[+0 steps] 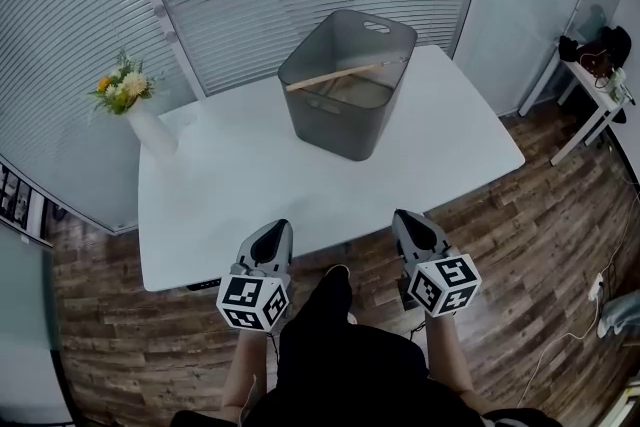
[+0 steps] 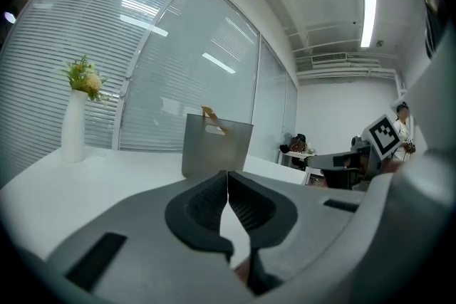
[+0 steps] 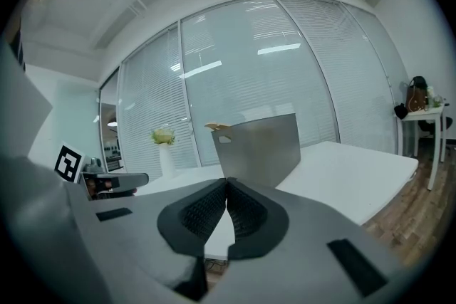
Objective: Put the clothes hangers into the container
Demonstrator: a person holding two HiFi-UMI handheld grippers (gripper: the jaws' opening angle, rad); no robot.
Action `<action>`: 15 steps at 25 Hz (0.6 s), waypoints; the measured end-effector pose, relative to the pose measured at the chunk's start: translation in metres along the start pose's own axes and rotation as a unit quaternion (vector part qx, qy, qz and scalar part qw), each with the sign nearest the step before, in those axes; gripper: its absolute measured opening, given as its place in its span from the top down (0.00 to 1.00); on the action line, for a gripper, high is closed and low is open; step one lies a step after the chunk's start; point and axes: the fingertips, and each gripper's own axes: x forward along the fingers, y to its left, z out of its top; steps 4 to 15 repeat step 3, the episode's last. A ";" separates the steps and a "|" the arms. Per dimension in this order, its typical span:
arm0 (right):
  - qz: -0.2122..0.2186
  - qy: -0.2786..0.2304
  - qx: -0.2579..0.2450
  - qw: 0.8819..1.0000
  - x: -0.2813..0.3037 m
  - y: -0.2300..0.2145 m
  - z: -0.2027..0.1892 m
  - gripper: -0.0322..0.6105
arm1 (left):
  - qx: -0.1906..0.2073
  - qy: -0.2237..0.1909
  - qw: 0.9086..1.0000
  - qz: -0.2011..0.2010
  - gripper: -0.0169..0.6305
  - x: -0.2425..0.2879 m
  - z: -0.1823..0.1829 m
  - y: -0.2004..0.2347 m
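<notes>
The grey container (image 1: 345, 85) sits at upper centre of the head view on the white table (image 1: 230, 185), a wooden hanger (image 1: 335, 75) slanting across its rim. At the bottom, the left gripper (image 1: 277, 226) and right gripper (image 1: 406, 216) hover at the table's near edge, jaws pressed together, both empty. A vase (image 1: 150, 127) stands at upper left.
</notes>
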 end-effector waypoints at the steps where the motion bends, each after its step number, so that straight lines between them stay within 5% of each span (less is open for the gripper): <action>1: 0.001 -0.001 0.001 1.000 0.000 0.000 0.000 0.91 | 0.000 0.000 1.000 0.000 0.95 0.000 0.000 -0.001; 15: 0.002 -0.001 0.002 1.000 -0.001 0.000 0.000 0.91 | 0.001 0.001 1.000 0.000 0.95 -0.001 -0.001 -0.002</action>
